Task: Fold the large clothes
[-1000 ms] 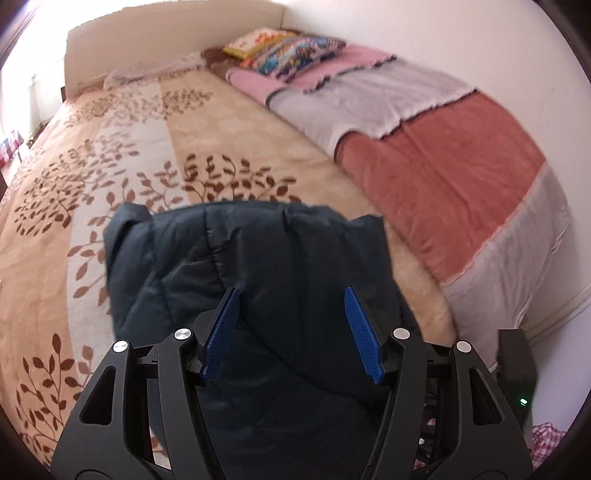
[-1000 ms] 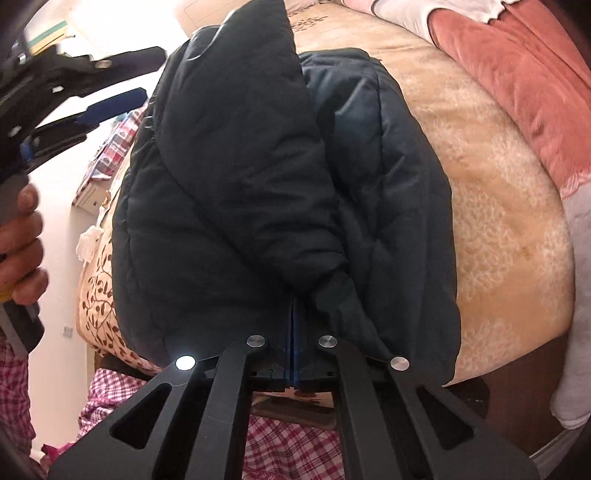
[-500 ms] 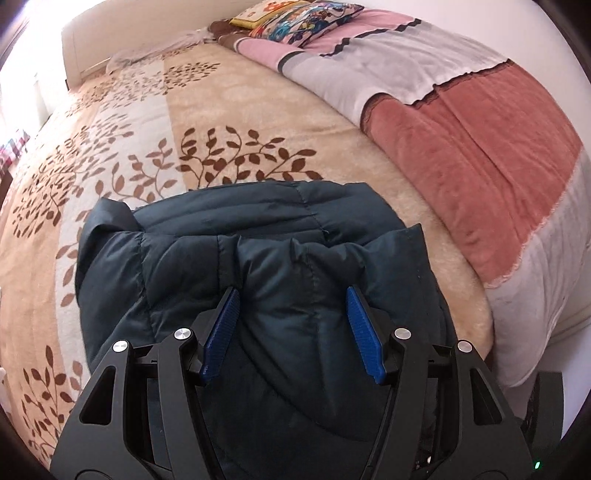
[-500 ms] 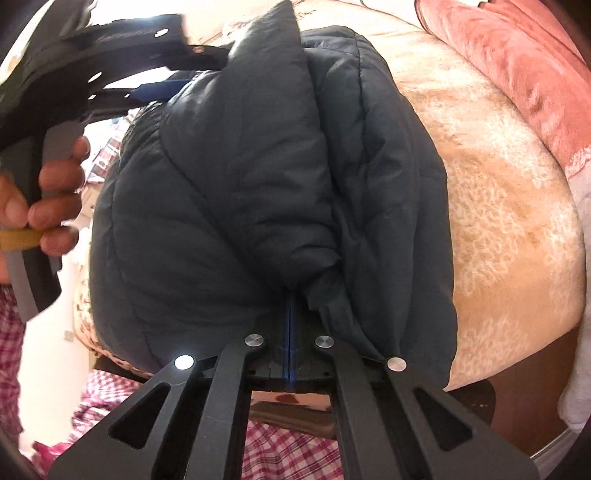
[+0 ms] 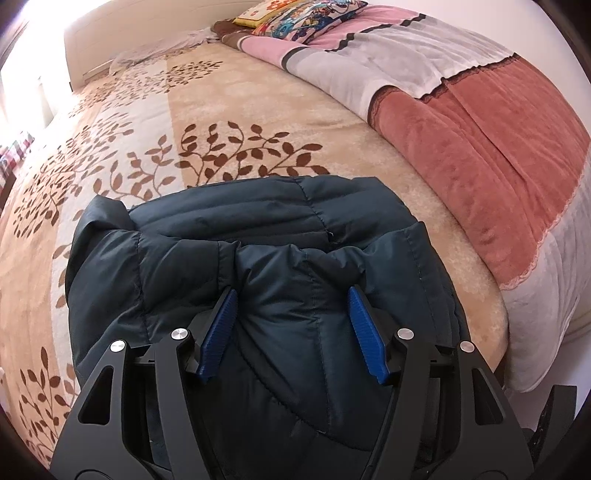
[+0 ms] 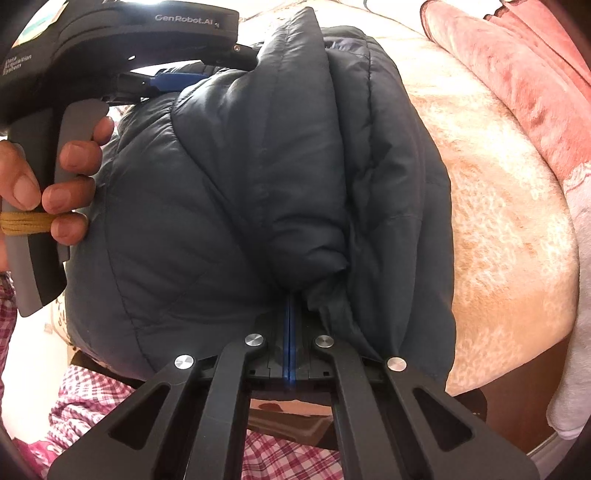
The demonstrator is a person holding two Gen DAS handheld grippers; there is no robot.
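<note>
- A dark navy quilted jacket [image 5: 280, 236] lies bundled in thick folds at the near edge of a bed, on a beige bedspread [image 5: 229, 110] printed with brown leafy branches.
- The left gripper [image 5: 291, 295] stands over the jacket with its jaws spread wide; they have just been opening further. Its blue ribbed pads [image 5: 360, 317] sit on either side of a puffed ridge of the fabric, and whether they touch it cannot be told.
- The right gripper [image 6: 289, 306] is clenched, its blue pads pressed flat together at the base of a hanging fold of the jacket. A pinch of the dark fabric appears to be caught at the tips, though the cloth bunches over them and hides the contact.
- Seen from the right wrist, a person's hand [image 6: 55, 177] wraps the grey handle of the left gripper at the jacket's far side, a loop of mustard-yellow cord [image 6: 26, 223] round the grip.
- A blanket in pink, grey and rust-red bands [image 5: 480, 140] lies folded along the wall side of the bed, with patterned pillows [image 5: 295, 18] at its head.
- Red-and-white checked cloth [image 6: 280, 458] shows below the bed's edge, under the right gripper.
</note>
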